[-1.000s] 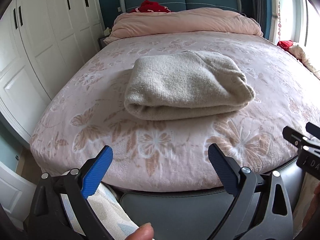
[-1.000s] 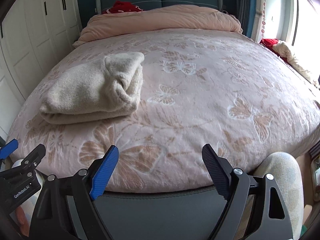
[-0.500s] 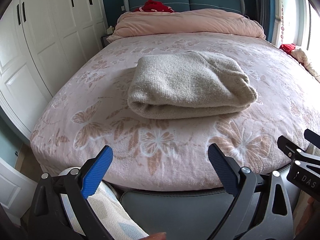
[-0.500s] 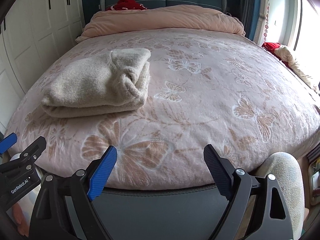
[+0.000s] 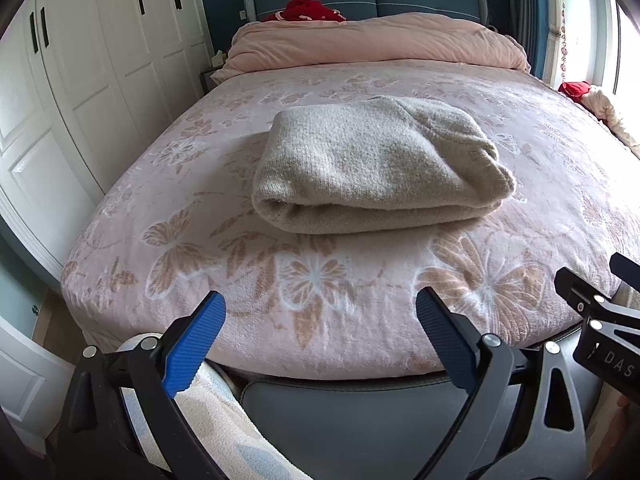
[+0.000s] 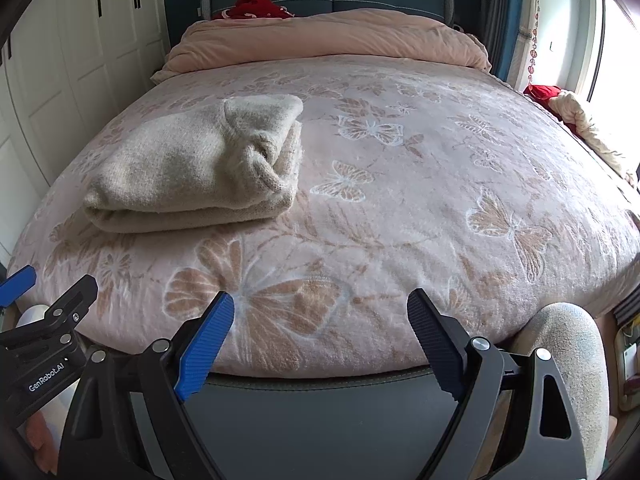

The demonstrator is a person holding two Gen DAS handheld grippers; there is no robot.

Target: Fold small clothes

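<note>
Left gripper [image 5: 320, 314] and right gripper [image 6: 320, 314]: jaws spread wide, nothing held, above bed's foot edge. Folded beige sweater [image 5: 372, 168] lying on butterfly-patterned pink blanket [image 5: 320, 276].

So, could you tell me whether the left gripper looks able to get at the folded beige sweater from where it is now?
Probably yes. The left gripper is open and empty, and the folded beige sweater lies straight ahead on the bedspread with only bare cover between them.

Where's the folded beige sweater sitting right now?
The folded beige sweater lies on the pink butterfly blanket, mid-bed in the left wrist view and toward the wardrobe side in the right wrist view, beyond both open tongs, touching neither.
</note>
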